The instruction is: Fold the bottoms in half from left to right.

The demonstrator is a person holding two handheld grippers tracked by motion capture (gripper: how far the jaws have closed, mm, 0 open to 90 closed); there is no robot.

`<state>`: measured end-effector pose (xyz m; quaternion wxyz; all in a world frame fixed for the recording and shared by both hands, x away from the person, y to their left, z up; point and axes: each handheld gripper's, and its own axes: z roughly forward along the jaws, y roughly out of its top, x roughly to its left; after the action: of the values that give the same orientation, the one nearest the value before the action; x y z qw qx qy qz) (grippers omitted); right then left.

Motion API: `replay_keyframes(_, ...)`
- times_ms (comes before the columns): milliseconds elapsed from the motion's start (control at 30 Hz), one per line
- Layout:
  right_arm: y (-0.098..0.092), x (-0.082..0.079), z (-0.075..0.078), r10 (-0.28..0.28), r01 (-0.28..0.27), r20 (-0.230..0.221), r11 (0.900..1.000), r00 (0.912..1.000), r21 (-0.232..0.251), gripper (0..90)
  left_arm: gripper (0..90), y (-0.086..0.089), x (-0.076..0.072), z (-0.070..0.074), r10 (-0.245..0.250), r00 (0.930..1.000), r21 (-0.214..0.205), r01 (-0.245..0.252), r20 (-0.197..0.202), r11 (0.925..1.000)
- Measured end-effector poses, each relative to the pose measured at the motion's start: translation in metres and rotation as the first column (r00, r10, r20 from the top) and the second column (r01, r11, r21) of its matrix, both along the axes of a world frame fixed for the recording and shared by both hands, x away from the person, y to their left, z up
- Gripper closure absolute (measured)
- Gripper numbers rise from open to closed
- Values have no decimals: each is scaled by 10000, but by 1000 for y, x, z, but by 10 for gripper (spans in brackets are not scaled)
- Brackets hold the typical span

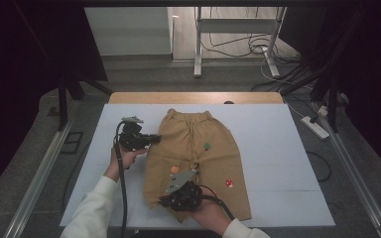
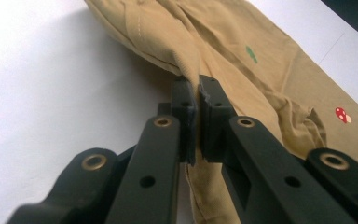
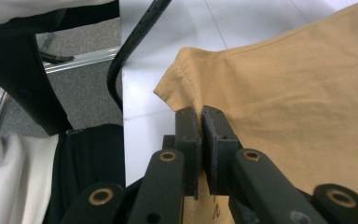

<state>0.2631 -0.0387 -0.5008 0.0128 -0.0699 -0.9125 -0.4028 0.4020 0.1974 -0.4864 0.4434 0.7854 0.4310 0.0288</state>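
Both claws clamped on tan shorts (image 1: 193, 158)
My left claw (image 2: 197, 100) pinches the side seam, right claw (image 3: 200, 126) the hem corner; mushroom patch (image 2: 342, 115) ahead of the left one

The high view looks forward and down over the table (image 1: 278, 148); both gripper views sit close (almost touching) on the shared tan trousers (image 1: 198, 148).

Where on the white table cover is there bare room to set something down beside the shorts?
Widest free patch: the white cover right of the tan shorts, out to its right edge. A bare strip runs beyond the waistband. The left side is crowded: left gripper pinches the shorts' edge; right gripper pinches the near hem.
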Motion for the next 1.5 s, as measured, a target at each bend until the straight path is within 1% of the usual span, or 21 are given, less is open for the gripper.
replay_keyframes(67, 5, -2, 1, 86, -87, 97, 9998, 9999, 157, 849, 856, 5, -2, 4, 89, 9999, -74, -89, 122, 9999)
replay_keyframes(100, 6, -3, 1, 125, -128, 138, 9997, 9998, 202, 849, 856, 8, -3, 5, 148, 9998, -153, -146, 136, 9998)
replay_keyframes(167, 7, -5, 2, 183, -188, 228, 9997, 9996, 185, 849, 856, 12, -4, 4, 216, 9997, -150, -214, 95, 9997)
replay_keyframes(333, 3, -4, 3, 82, -85, 164, 9998, 9998, 197, 849, 856, 14, -5, 1, 261, 9997, -41, -261, -32, 9997)
replay_keyframes(433, 2, -3, 3, 31, -34, 129, 9998, 9999, 196, 849, 856, 14, -6, 3, 284, 9996, -42, -284, 46, 9996)
replay_keyframes(500, 4, -2, 3, 30, -33, 103, 9996, 9999, 269, 849, 856, 17, -8, 7, 328, 9994, -52, -328, 106, 9994)
replay_keyframes(567, 9, -1, 4, 102, -105, 85, 9993, 9999, 356, 849, 856, 22, -10, 13, 429, 9988, -249, -423, 252, 9988)
replay_keyframes(667, 15, -4, 7, 242, -252, 245, 9987, 9994, 448, 849, 856, 33, -12, 18, 699, 9969, -515, -680, 356, 9964)
replay_keyframes(733, 16, -5, 9, 233, -248, 303, 9983, 9993, 531, 849, 856, 36, -14, 20, 840, 9957, -529, -819, 394, 9952)
replay_keyframes(800, 15, -5, 9, 224, -239, 303, 9983, 9993, 530, 849, 856, 35, -14, 19, 804, 9961, -522, -785, 358, 9955)
replay_keyframes(933, 10, -4, 7, 135, -144, 228, 9990, 9996, 426, 849, 856, 29, -13, 17, 685, 9971, -344, -674, 327, 9971)
replay_keyframes(1000, 6, -4, 5, 79, -86, 215, 9994, 9997, 326, 849, 856, 27, -12, 16, 680, 9971, -341, -669, 331, 9972)
replay_keyframes(1233, -7, -1, 3, -160, 156, 162, 9996, 9997, 242, 849, 855, 20, -11, 14, 596, 9976, -270, -587, 360, 9979)
replay_keyframes(1500, -13, 0, 0, -257, 256, 85, 9996, 9996, 110, 849, 854, 16, -13, 16, 538, 9975, -253, -527, 448, 9983)
